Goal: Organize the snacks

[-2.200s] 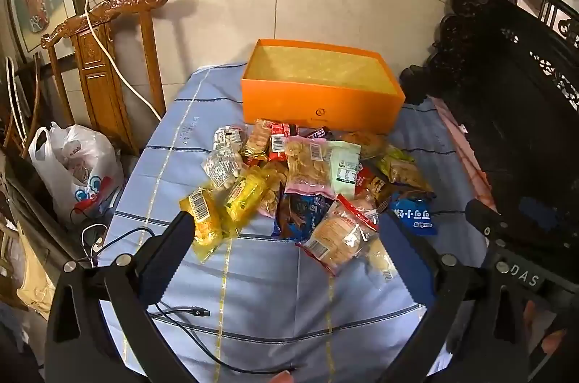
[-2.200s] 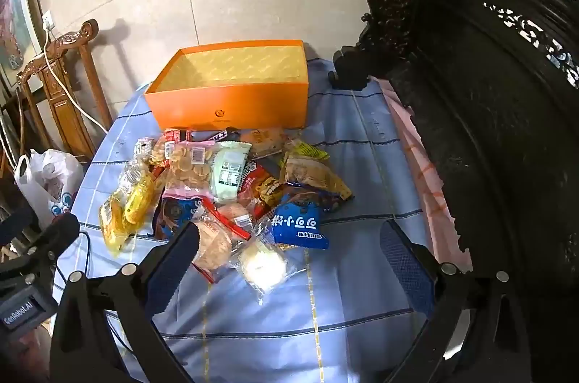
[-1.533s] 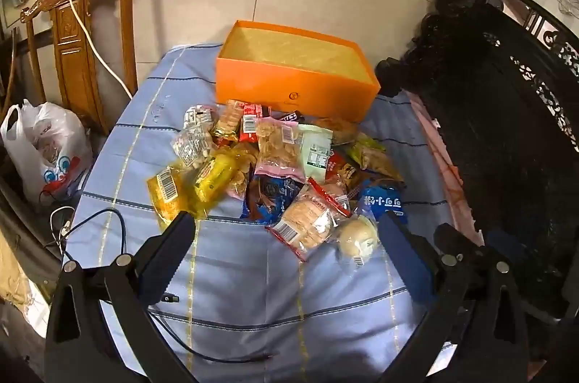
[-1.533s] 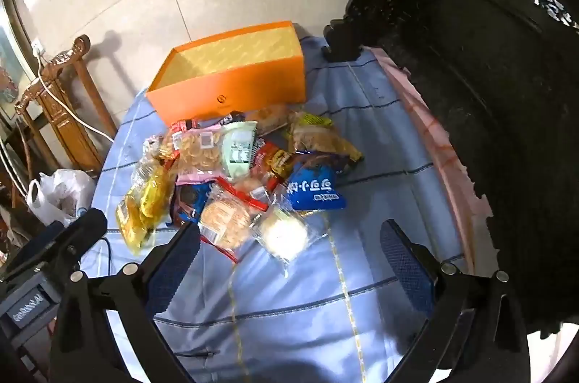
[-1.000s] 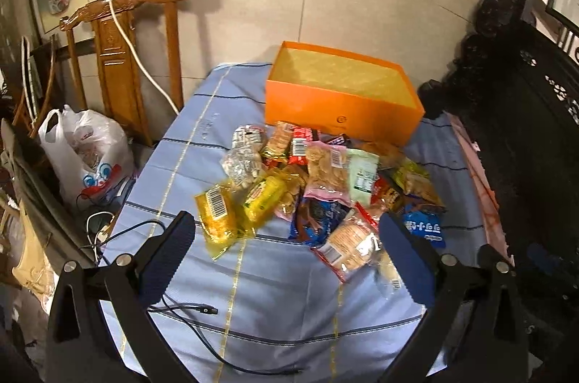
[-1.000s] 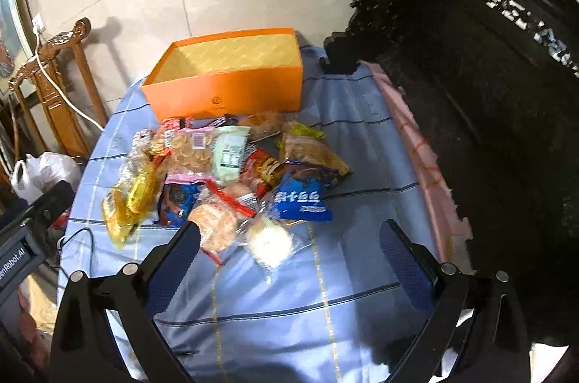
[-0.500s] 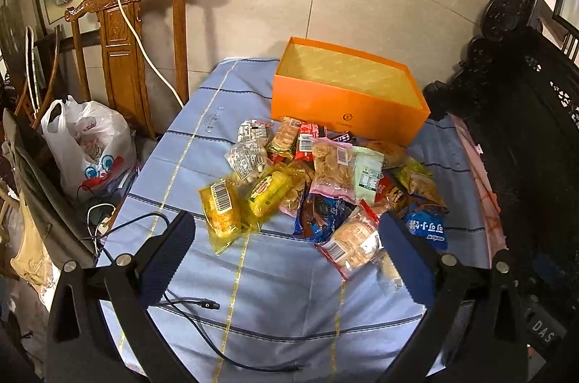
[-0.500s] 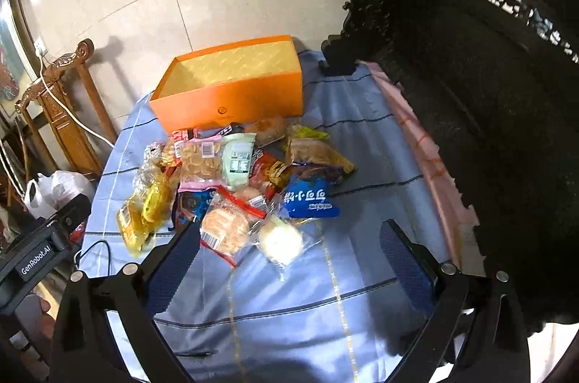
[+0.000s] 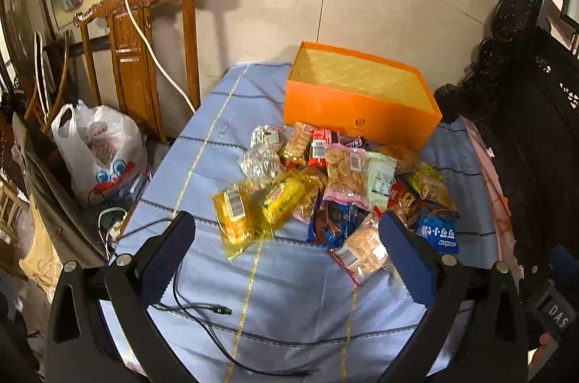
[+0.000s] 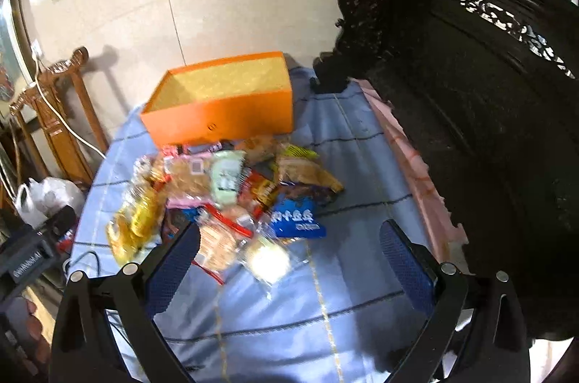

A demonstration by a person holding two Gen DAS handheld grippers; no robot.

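Hovering, I held both the left gripper (image 9: 286, 238) and right gripper (image 10: 289, 249) spread wide and empty, mid-frame pile of crinkly snack packets (image 9: 340, 187) below the open orange cardboard box (image 9: 362, 115).

A box (image 9: 358, 115) sits at upper centre on a tablecloth (image 9: 289, 296), the snack pile (image 9: 340, 187) directly below it mid-frame. A carved chair (image 9: 144, 57) and plastic bag (image 9: 97, 148) stand at left.

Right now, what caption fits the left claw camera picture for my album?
Open left claw above a snack pile before an empty orange box.
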